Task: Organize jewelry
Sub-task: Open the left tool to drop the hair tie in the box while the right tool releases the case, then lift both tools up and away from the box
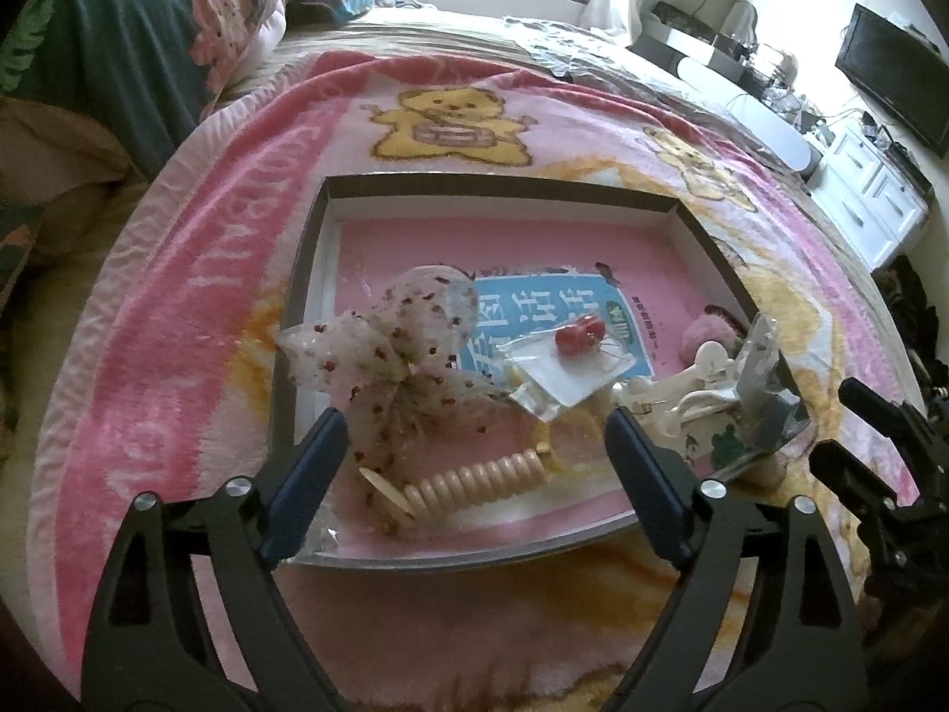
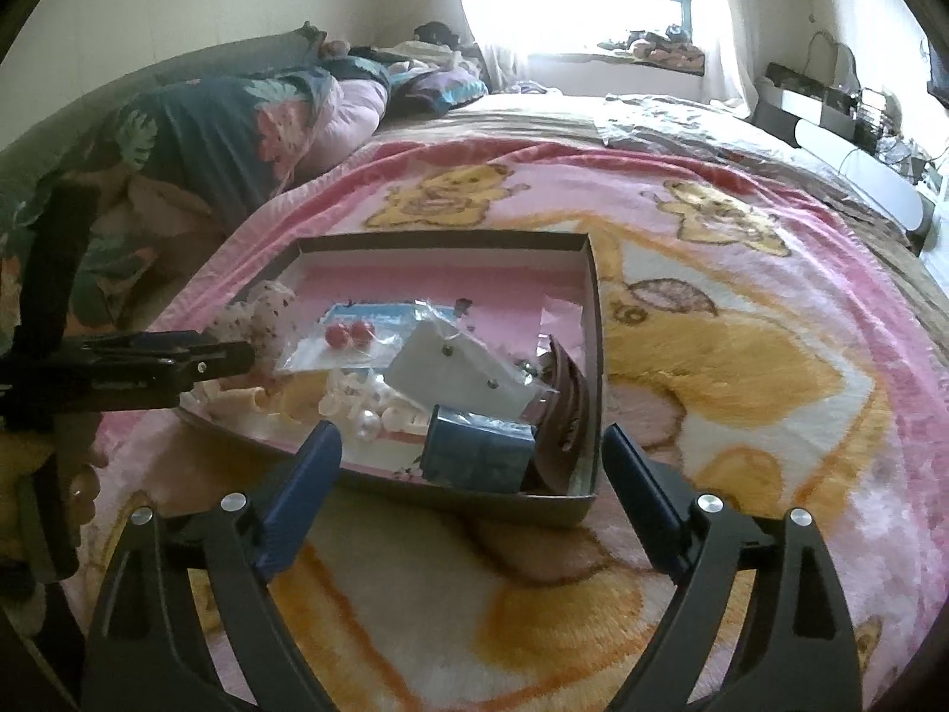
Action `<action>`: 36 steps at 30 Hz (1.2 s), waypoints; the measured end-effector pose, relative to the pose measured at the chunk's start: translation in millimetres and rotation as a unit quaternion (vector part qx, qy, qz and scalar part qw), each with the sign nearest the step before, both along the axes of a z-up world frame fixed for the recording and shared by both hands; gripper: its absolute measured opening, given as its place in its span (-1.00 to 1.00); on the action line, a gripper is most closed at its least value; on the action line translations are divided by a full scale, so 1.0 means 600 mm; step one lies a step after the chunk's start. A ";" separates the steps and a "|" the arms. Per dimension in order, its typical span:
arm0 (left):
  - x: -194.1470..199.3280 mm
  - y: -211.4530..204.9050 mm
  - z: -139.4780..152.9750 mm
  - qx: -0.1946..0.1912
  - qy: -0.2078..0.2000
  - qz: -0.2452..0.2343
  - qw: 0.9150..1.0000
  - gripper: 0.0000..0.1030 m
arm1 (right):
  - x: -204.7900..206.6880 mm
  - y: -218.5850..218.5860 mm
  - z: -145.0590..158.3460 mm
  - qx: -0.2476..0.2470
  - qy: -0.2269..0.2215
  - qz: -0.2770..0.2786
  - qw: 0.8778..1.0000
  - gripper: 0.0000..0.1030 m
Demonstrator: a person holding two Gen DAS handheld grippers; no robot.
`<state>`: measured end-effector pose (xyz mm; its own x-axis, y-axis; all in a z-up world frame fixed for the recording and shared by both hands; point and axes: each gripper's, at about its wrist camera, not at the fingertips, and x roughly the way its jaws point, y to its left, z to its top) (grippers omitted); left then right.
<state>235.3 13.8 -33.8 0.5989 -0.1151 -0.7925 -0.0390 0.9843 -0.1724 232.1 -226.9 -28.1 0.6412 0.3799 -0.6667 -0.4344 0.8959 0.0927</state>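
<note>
Low in each wrist view, the left gripper (image 1: pixel 474 433) and right gripper (image 2: pixel 471 451) stand spread wide, pinching nothing. The jewellery lies in the shallow grey cardboard tray (image 1: pixel 498 185) at mid-frame on the pink teddy-bear blanket (image 1: pixel 178 273). I judge the next pick best made on the cream beaded spiral hair tie (image 1: pixel 474 477), lying free between the left tips. The pale pieces under the clear plastic bag of red bead earrings (image 1: pixel 572 335) are hard to separate.
</note>
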 end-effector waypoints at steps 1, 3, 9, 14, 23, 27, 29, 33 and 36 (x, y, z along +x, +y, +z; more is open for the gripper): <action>-0.003 -0.001 0.004 0.000 -0.001 0.001 1.000 0.64 | -0.005 -0.002 0.005 0.000 -0.004 -0.002 1.000 0.84; -0.013 -0.004 0.016 -0.001 -0.008 -0.001 1.000 0.69 | -0.015 -0.004 0.015 0.003 -0.012 -0.003 1.000 0.87; -0.047 -0.011 0.051 0.002 -0.025 -0.001 1.000 0.82 | -0.041 -0.012 0.044 0.009 -0.028 -0.006 1.000 0.88; -0.094 -0.014 0.075 0.005 -0.040 0.006 0.999 0.82 | -0.073 -0.027 0.068 0.021 -0.040 -0.014 0.999 0.88; -0.187 -0.014 0.087 0.003 -0.059 0.013 0.998 0.82 | -0.143 -0.038 0.083 0.016 -0.052 -0.020 0.998 0.92; -0.217 -0.013 0.085 0.001 -0.064 0.021 0.998 0.82 | -0.168 -0.036 0.070 0.006 -0.047 -0.021 0.999 0.92; -0.230 -0.014 0.083 -0.001 -0.067 0.020 0.998 0.82 | -0.178 -0.035 0.064 0.004 -0.044 -0.022 0.999 0.92; -0.252 -0.019 0.076 0.006 -0.068 0.019 0.997 0.82 | -0.196 -0.038 0.053 0.014 -0.036 -0.032 0.999 0.92; -0.263 -0.020 0.072 0.007 -0.068 0.020 0.997 0.82 | -0.205 -0.042 0.049 0.021 -0.035 -0.040 0.998 0.92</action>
